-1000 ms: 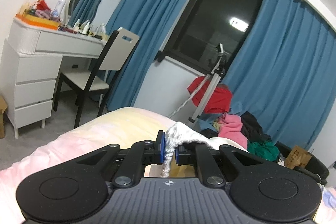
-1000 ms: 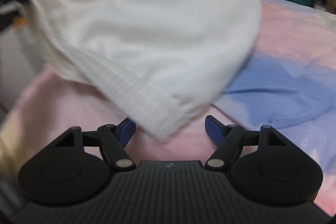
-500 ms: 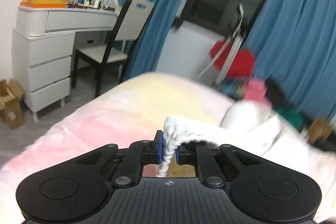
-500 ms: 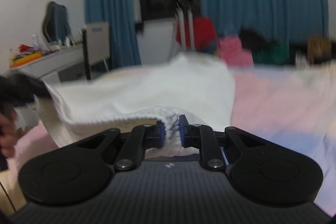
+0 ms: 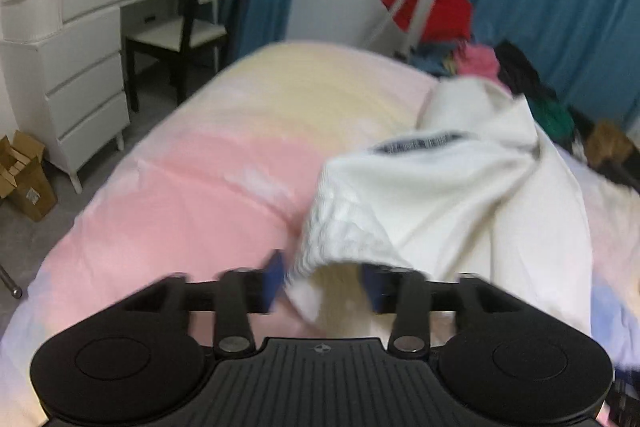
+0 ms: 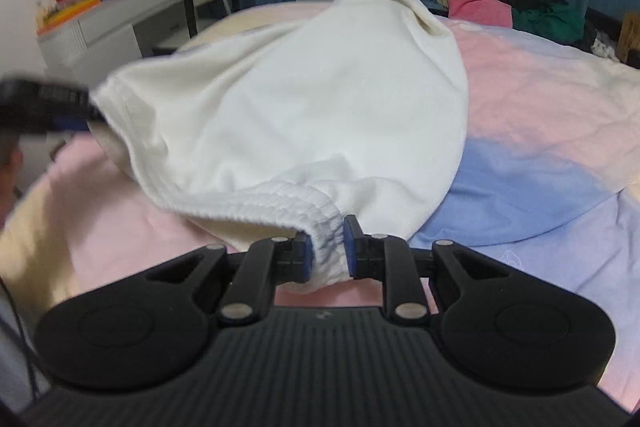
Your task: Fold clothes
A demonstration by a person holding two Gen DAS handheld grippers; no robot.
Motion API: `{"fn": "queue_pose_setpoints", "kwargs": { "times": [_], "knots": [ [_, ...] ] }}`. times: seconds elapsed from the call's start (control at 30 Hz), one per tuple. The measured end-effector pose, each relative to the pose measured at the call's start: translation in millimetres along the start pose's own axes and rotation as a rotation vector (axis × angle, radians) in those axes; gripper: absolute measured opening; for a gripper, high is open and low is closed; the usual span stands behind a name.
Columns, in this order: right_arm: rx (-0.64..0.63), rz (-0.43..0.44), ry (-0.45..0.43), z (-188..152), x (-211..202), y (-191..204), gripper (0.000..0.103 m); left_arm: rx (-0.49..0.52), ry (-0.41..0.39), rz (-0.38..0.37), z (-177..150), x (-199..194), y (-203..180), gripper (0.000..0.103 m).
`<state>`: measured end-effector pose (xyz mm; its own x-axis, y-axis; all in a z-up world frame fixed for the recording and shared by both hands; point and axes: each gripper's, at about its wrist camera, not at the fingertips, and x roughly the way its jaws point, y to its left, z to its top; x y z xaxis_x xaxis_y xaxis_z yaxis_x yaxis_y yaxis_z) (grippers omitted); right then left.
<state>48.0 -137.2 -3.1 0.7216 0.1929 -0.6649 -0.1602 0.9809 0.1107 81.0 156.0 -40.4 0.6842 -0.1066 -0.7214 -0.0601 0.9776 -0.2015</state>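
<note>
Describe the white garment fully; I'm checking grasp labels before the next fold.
The garment is off-white, a soft knit with a thick ribbed hem, and a dark printed band shows in the left view. It lies bunched and partly lifted over the pastel bedspread. The right tool pinches a bunched corner of the hem. The left tool has its fingers spread wide on either side of another hem section; that view is blurred.

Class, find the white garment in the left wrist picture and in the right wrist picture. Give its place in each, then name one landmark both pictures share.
Left wrist view: the white garment fills centre-right, its ribbed hem hanging between the spread left tongs.
Right wrist view: it covers the centre, ribbed hem pinched in the right tongs.
Shared landmark: the pink clothing heaped beyond the bed.
</note>
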Motion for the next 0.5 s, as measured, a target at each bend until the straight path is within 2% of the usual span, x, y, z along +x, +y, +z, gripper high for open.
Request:
{"fn": "queue_pose_setpoints", "kwargs": {
  "times": [0.1,0.17,0.2,0.23,0.27,0.33,0.4,0.5],
  "knots": [
    [0.075,0.073,-0.021,6.7,-8.9,-8.9,0.03,0.009,0.01,-0.06,-13.7,-16.1,6.7,0.076],
    [0.166,0.166,-0.03,5.4,-15.7,-22.4,0.034,-0.035,-0.003,-0.12,-18.0,-26.3,16.2,0.079],
    [0.21,0.239,-0.039,7.0,-18.1,-30.6,0.036,-0.061,-0.01,-0.153,-18.4,-31.3,21.0,0.082],
    [0.251,0.295,-0.044,7.9,-18.8,-37.9,0.047,-0.088,-0.025,-0.184,-17.6,-35.5,25.3,0.084],
    [0.282,0.283,-0.034,5.7,-13.4,-41.5,0.062,-0.105,-0.041,-0.191,-15.6,-35.7,27.7,0.085],
    [0.345,0.26,-0.014,1.3,-2.6,-48.9,0.078,-0.134,-0.072,-0.195,-11.3,-34.6,31.6,0.087],
    [0.407,0.237,0.005,-3.0,8.2,-56.3,0.078,-0.158,-0.094,-0.187,-7.0,-31.3,32.6,0.087],
    [0.5,0.202,0.035,-9.6,24.4,-67.4,0.079,-0.132,-0.085,-0.117,7.6,-9.2,27.5,0.087]
  ]
}}
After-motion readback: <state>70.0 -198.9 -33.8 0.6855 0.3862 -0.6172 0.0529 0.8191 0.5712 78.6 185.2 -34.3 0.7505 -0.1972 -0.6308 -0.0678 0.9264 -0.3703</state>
